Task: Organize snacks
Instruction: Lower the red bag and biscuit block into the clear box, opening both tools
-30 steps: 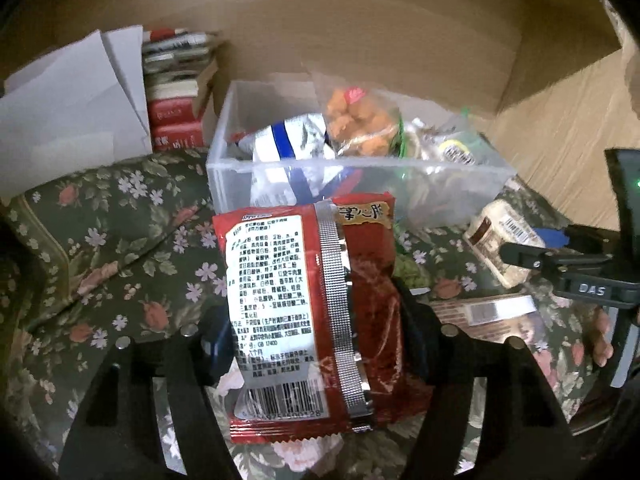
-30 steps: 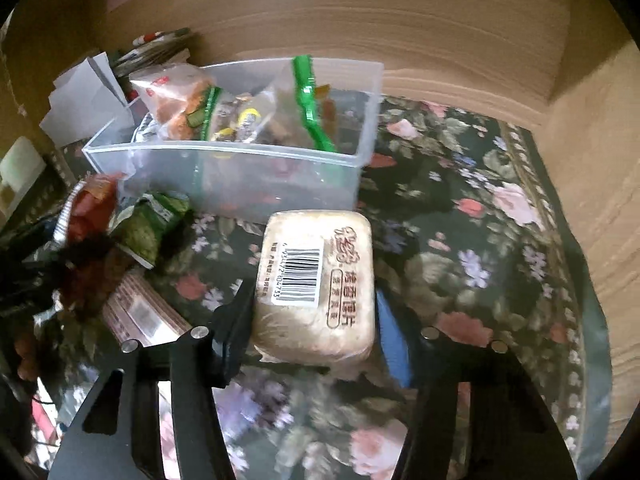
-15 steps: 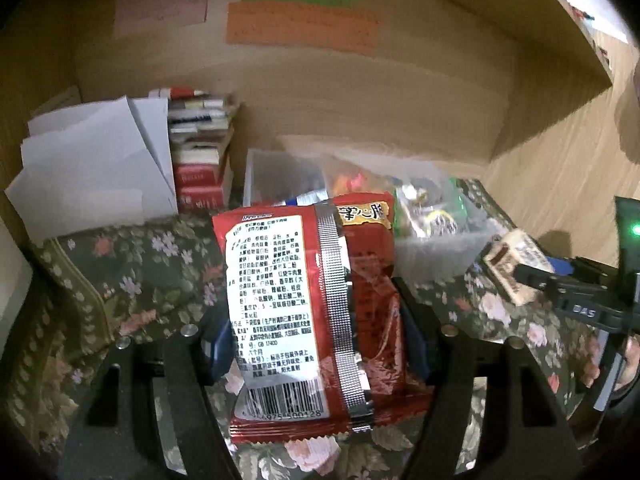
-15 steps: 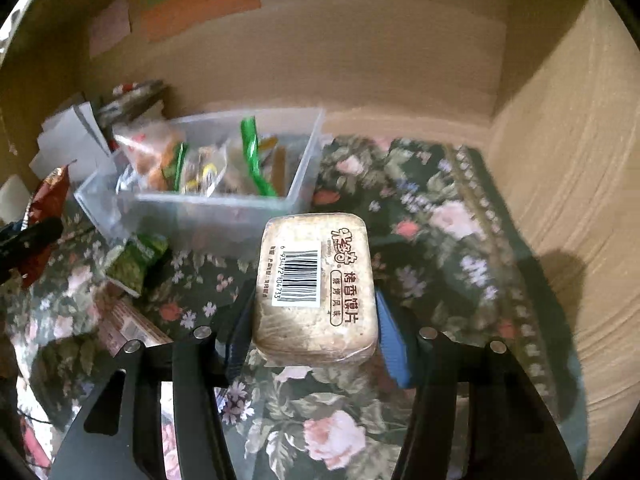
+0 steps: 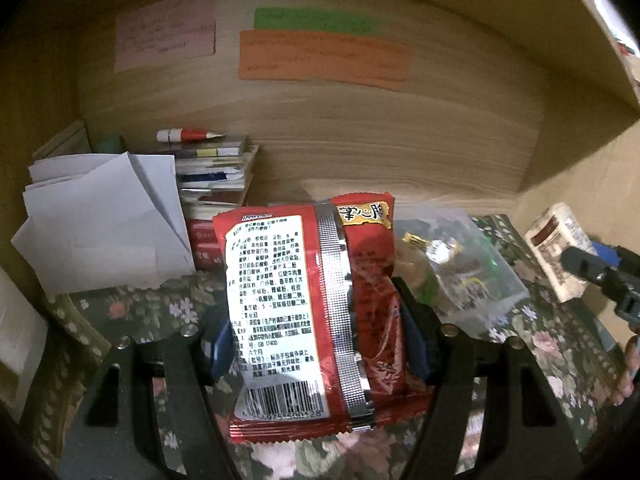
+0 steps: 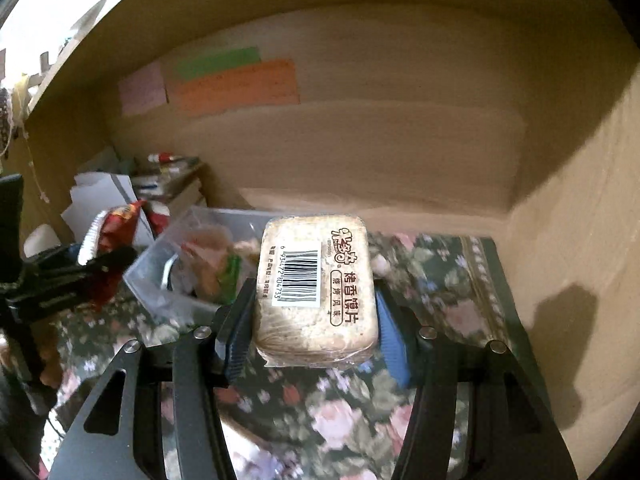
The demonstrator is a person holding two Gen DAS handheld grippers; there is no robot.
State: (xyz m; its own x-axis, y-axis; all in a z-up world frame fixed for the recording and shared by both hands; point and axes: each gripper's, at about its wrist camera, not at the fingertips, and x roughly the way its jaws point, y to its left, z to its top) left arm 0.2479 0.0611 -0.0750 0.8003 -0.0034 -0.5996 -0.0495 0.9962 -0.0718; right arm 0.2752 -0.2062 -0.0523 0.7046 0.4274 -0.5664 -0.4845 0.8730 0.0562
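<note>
My left gripper [image 5: 316,340] is shut on a red snack packet [image 5: 308,316] with a white label and barcode, held upright above the floral cloth. My right gripper [image 6: 316,320] is shut on a tan cracker pack [image 6: 316,288] with a barcode sticker, lifted off the cloth. A clear plastic bin [image 5: 472,280] holding several snack bags sits behind the red packet; in the right wrist view the bin [image 6: 168,280] lies left of the cracker pack. The cracker pack [image 5: 556,252] shows at the far right of the left wrist view, and the red packet [image 6: 116,236] at the left of the right wrist view.
All this sits in a wooden cubby with a back wall [image 5: 360,128] bearing coloured paper notes [image 5: 320,56]. A stack of books [image 5: 216,176] and white papers [image 5: 104,216] stand at back left. A side wall [image 6: 580,280] closes the right. A floral cloth [image 6: 440,292] covers the floor.
Both grippers have risen and tilted up with their packets, so the bin looks lower and smaller and the back wall with its notes fills the view.
</note>
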